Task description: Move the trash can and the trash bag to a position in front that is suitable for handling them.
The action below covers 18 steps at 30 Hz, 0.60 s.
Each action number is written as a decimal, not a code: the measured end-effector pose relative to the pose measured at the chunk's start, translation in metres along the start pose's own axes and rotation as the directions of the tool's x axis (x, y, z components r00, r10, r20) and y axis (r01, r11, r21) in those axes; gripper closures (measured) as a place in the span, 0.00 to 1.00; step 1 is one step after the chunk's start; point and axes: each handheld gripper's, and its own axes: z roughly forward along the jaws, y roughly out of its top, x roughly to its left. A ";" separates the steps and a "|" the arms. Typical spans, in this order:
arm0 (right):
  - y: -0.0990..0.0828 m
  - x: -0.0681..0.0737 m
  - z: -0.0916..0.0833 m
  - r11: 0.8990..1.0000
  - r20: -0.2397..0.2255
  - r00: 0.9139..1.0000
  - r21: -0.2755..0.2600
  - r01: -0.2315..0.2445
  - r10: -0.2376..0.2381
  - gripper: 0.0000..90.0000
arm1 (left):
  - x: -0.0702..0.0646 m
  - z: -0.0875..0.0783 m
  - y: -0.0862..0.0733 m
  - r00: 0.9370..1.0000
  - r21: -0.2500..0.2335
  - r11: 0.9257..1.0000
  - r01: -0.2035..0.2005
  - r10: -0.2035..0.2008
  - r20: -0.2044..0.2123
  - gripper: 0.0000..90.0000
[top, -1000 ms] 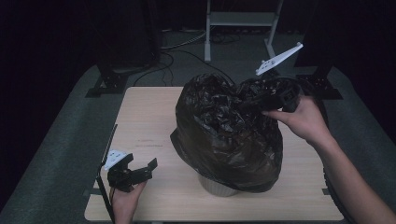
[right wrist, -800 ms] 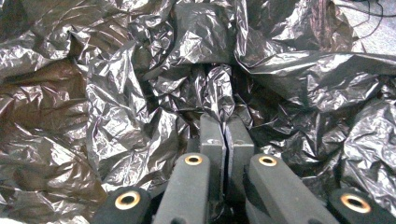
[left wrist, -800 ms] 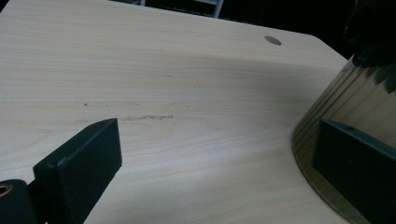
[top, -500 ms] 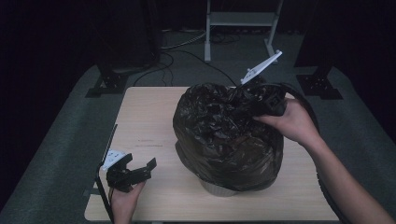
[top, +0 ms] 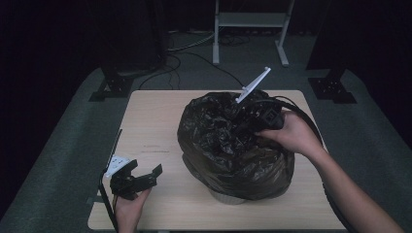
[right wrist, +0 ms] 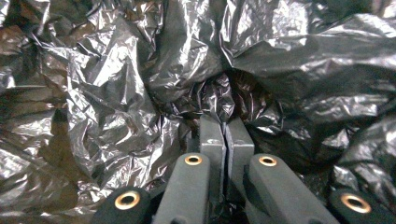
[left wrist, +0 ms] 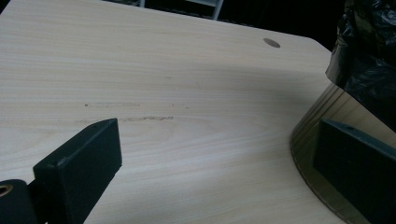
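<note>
While I hold a gripper in each hand at the pale wooden table [top: 155, 121], this is how things stand.

Bag: a crumpled, glossy black plastic bag [top: 228, 145] bulges over a round container [top: 228, 198] whose pale base peeks out beneath it, on the right half of the table, toward the near edge.

Right gripper: my right gripper [right wrist: 226, 128] is pressed into the upper right of the bag, its grey three-cornered plate sticking up above the plastic.

Right jaws: together, pad against pad; the creased black film crowds right up to their tips, and I cannot tell whether a fold is pinched between them.

Right hand: my right hand [top: 291, 133] wraps the gripper body and rests against the top of the bag.

Left gripper: my left gripper [top: 141, 177] lies low at the table's near left corner, well apart from the bag.

Left jaws: apart, with bare wood between them.

Left gripper view: the bag's black edge and the container's curved, shiny wall [left wrist: 322, 140] sit at the far right.

Floor: grey carpet, with dark stand feet and cables beyond the table.
</note>
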 end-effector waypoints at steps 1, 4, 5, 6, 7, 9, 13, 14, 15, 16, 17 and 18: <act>0.000 0.000 0.002 1.000 0.000 1.000 0.007 0.006 -0.006 0.99 | 0.000 0.000 0.000 1.000 0.000 1.000 0.000 0.000 -0.001 0.01; 0.002 0.004 0.008 0.999 0.013 1.000 0.041 0.022 -0.023 0.99 | 0.000 0.000 0.000 1.000 0.001 1.000 0.001 -0.001 0.000 0.01; 0.003 0.005 0.010 0.998 0.014 0.999 0.052 0.029 -0.029 0.99 | 0.000 0.000 0.000 1.000 0.002 1.000 0.001 -0.001 0.000 0.01; 0.003 0.006 0.012 0.997 0.014 0.999 0.063 0.033 -0.034 0.99 | 0.000 0.000 0.000 1.000 0.001 1.000 0.000 0.000 0.000 0.01; 0.003 0.006 0.014 0.997 0.016 0.999 0.073 0.039 -0.041 0.99 | 0.000 0.000 0.000 1.000 0.000 1.000 0.001 -0.001 -0.001 0.01; 0.003 0.007 0.017 0.995 0.024 0.999 0.091 0.044 -0.046 0.99 | 0.000 0.000 0.000 1.000 0.000 1.000 0.001 -0.001 0.000 0.01; 0.004 0.008 0.022 0.991 0.034 0.998 0.120 0.051 -0.056 0.99 | 0.000 0.000 0.000 1.000 0.001 1.000 0.002 -0.002 0.000 0.01; 0.004 0.008 0.023 0.990 0.039 0.997 0.129 0.054 -0.059 0.99 | 0.000 0.000 0.000 1.000 0.001 1.000 0.002 -0.002 0.001 0.01; 0.004 0.009 0.024 0.989 0.039 0.997 0.135 0.055 -0.061 0.99 | 0.000 0.001 0.000 1.000 0.001 1.000 0.001 -0.001 0.002 0.01; 0.004 0.010 0.025 0.988 0.044 0.997 0.142 0.058 -0.065 0.99 | -0.001 0.001 0.000 1.000 0.001 1.000 0.001 -0.001 0.003 0.01; 0.004 0.010 0.026 0.987 0.052 0.996 0.150 0.063 -0.072 0.99 | -0.001 0.001 0.000 1.000 0.001 1.000 0.000 0.000 0.004 0.01; 0.004 0.011 0.027 0.985 0.059 0.995 0.157 0.066 -0.076 0.99 | -0.001 0.001 -0.001 1.000 0.002 1.000 -0.001 0.001 0.005 0.01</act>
